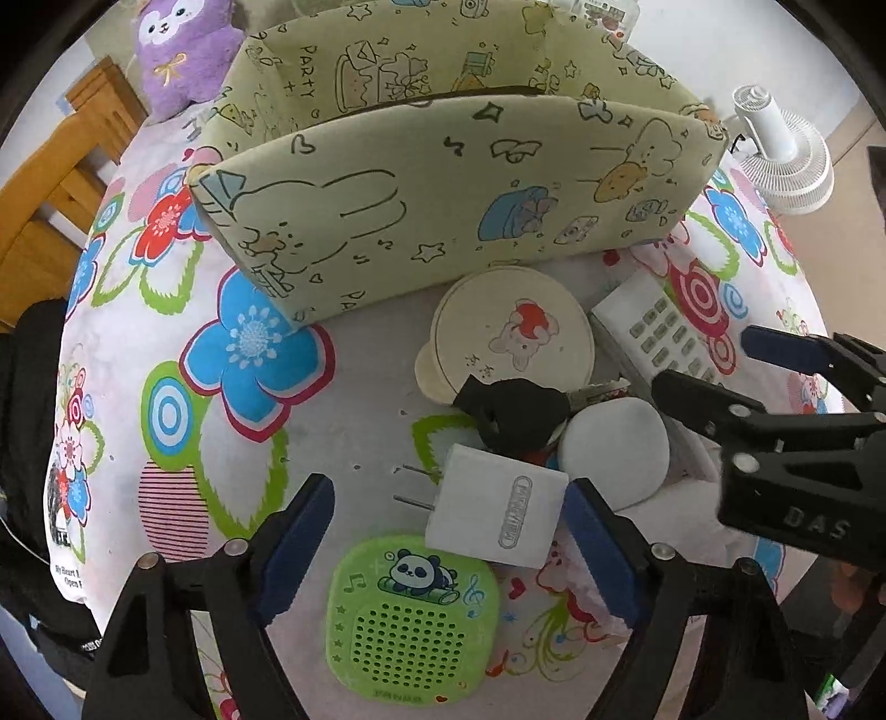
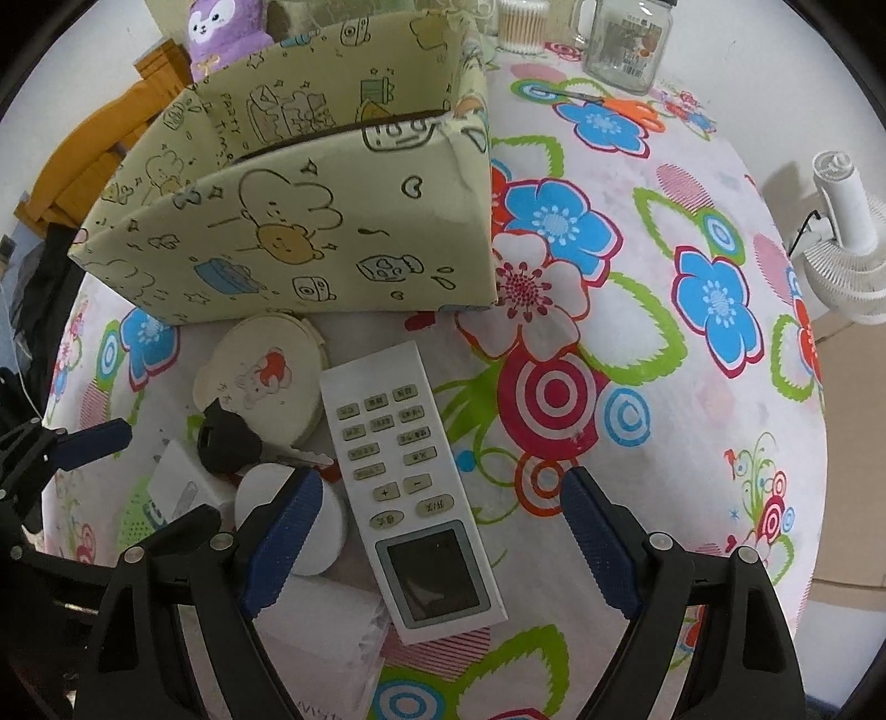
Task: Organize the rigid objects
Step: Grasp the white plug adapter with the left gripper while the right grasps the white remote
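Observation:
A pale green cartoon-print box [image 1: 443,183] stands open at the back of the flowered table; it also shows in the right wrist view [image 2: 310,221]. In front lie a round cream case [image 1: 509,332], a black-headed key [image 1: 520,415], a white round puck [image 1: 614,448], a white charger plug [image 1: 498,512], a green panda speaker [image 1: 412,615] and a white remote [image 2: 410,493]. My left gripper [image 1: 448,520] is open, its pads either side of the charger. My right gripper [image 2: 437,520] is open over the remote's lower half.
A purple plush [image 1: 183,50] sits behind the box. A glass jar [image 2: 626,44] and orange scissors [image 2: 626,111] lie at the far right of the table. A white fan [image 2: 853,243] stands off the table's right edge. A wooden chair [image 1: 50,183] is at the left.

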A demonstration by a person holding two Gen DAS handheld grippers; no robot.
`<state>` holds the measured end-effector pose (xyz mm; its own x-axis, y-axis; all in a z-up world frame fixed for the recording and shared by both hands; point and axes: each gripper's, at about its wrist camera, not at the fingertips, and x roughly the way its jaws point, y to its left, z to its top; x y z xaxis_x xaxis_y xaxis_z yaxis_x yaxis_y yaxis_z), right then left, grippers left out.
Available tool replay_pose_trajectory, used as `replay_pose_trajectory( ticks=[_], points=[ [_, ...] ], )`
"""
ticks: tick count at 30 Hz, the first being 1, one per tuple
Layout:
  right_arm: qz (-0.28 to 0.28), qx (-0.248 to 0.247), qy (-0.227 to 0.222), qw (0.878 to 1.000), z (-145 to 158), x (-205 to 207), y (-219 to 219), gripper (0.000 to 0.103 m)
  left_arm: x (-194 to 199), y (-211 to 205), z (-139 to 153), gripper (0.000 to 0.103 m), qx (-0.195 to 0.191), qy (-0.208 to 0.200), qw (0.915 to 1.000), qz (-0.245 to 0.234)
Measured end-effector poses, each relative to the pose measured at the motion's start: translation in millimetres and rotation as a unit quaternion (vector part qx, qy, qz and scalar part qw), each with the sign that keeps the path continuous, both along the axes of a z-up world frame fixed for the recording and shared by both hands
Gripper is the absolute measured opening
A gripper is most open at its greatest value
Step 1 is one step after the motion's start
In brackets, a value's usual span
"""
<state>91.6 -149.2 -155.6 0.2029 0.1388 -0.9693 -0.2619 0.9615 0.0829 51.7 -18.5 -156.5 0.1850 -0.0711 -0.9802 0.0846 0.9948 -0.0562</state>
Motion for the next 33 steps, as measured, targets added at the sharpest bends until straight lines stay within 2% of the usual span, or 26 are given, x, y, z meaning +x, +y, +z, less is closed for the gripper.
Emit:
replay_pose_trajectory(
  ticks=[6, 9, 15, 18, 19, 20, 22, 23, 33],
  points=[
    [-0.008, 0.008, 0.005, 1.0, -9.3, 5.9, -1.5, 0.08, 2.3, -8.8, -3.0, 0.082, 0.008, 0.008, 0.9999, -0.006],
    [-0.002, 0.015, 0.005, 1.0, -11.8, 6.7, 2.8, 0.071, 2.6, -9.4, -4.5, 0.082, 0.005, 0.015, 0.9999, -0.005],
    [0.012, -0.002, 0.002, 1.0, -17.1, 4.7, 15.7, 0.065, 10.0, 2.2, -13.9, 0.084, -0.02, 0.026, 0.9994, 0.009],
    [0.026, -0.017, -0.006, 0.999, -20.1, 2.2, 22.9, 0.055, 14.0, 2.4, -14.9, 0.081, -0.012, 0.025, 0.9996, 0.006],
    [0.032, -0.023, -0.011, 0.999, -19.4, 0.3, 27.1, 0.052, 14.7, 0.9, -14.6, 0.077, -0.006, 0.025, 0.9997, 0.002],
    [0.034, -0.026, -0.012, 0.999, -19.3, -1.2, 29.9, 0.052, 15.9, -0.1, -13.6, 0.071, 0.002, 0.025, 0.9997, -0.005],
    [0.027, -0.021, -0.008, 0.999, -19.8, -1.4, 30.6, 0.051, 19.1, -3.3, -19.0, 0.067, 0.02, 0.03, 0.9992, -0.019],
    [0.024, -0.017, -0.007, 1.0, -19.4, -1.0, 30.3, 0.051, 19.9, -2.1, -20.7, 0.065, 0.011, 0.032, 0.9993, -0.017],
    [0.005, -0.009, 0.003, 1.0, -11.7, 7.8, 16.3, 0.05, 26.4, 5.7, -21.3, 0.064, 0.007, 0.027, 0.9996, -0.011]
  ],
)
